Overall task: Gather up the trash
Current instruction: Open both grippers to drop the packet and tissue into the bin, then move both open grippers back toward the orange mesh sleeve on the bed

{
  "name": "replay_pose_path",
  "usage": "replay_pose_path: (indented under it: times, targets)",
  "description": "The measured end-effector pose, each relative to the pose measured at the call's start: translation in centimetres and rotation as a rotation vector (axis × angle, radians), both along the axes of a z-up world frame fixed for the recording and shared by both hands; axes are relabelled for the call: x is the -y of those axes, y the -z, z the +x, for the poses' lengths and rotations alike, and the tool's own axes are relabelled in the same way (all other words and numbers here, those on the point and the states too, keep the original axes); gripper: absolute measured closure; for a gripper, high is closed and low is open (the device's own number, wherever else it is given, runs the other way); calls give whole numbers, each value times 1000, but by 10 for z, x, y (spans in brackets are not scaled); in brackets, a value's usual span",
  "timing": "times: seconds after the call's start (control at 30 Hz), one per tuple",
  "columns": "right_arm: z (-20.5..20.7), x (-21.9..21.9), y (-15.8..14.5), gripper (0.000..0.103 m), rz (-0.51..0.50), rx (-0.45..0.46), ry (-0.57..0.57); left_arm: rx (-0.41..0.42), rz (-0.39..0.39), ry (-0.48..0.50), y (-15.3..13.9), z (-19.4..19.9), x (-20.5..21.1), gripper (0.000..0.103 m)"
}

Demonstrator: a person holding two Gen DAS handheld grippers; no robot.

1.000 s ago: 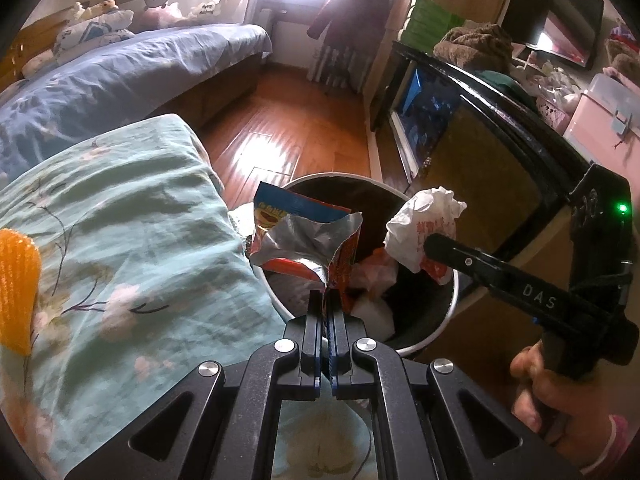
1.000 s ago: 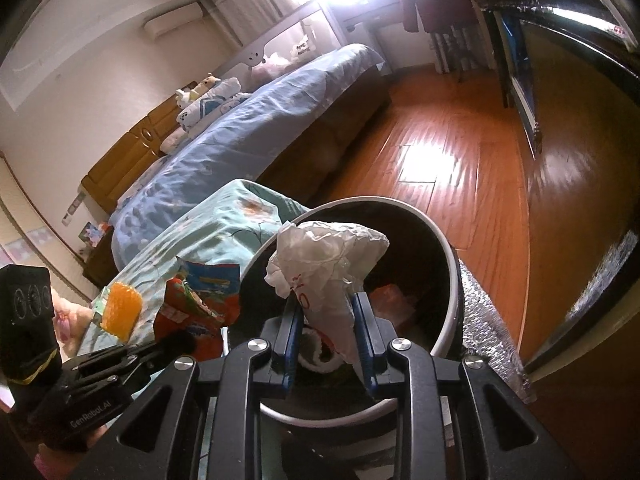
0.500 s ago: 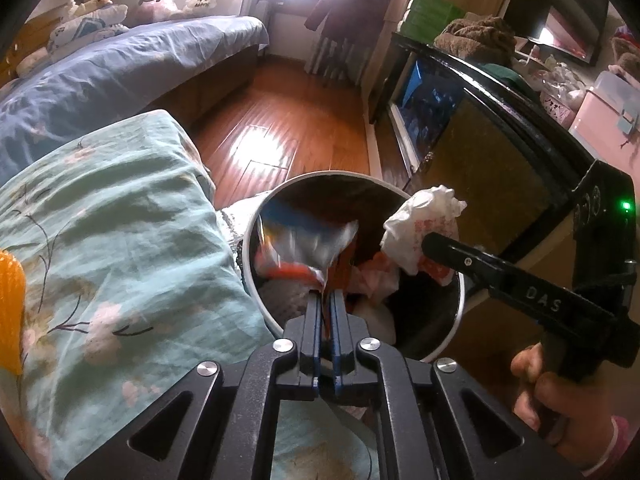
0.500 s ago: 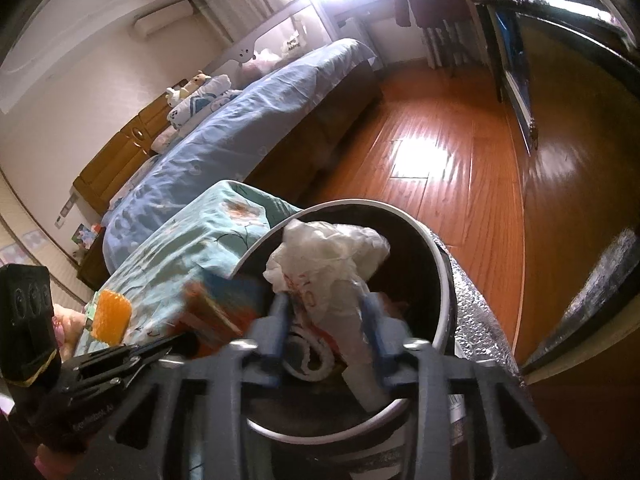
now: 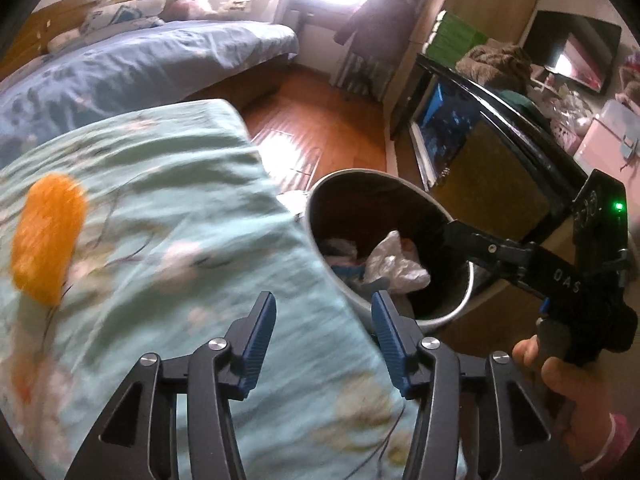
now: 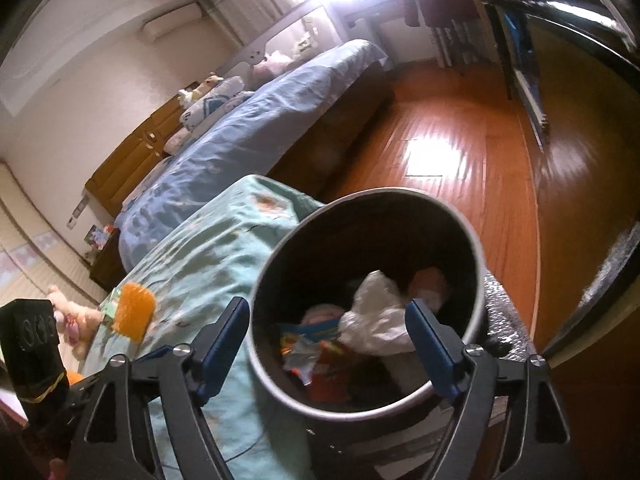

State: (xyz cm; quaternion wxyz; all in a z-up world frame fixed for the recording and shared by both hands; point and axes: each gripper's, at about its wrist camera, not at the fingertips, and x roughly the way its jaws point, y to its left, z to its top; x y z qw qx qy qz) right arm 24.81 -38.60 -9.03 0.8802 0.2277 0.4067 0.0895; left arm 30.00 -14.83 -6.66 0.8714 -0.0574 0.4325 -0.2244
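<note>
Right wrist: both hand-held grippers [image 6: 326,330] [image 5: 324,338] gape empty; bin [image 6: 474,240] between teal bedspread [image 6: 208,264] and wood floor [image 6: 460,168].

A round metal trash bin [image 6: 472,240] stands open, directly ahead of the right jaws. Inside lie a crumpled white bag [image 6: 376,316] and, left of it, a flattened red-and-blue snack wrapper [image 6: 316,344].
</note>
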Motion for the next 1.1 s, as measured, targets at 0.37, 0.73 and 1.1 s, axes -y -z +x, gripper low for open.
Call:
replay_pose_path:
  times: [0.37, 0.73, 1.1]
  targets:
    - [-11, -76, -19, 16, -4, 52, -145, 11, 3, -162, -4, -50, -87, 49]
    - [-7, -162, -14, 15, 17, 23, -298, 16, 5, -355, -12, -79, -172, 47]
    - [1, -224, -12, 15, 37, 7, -390, 13, 7, -492, -12, -88, -228, 46]
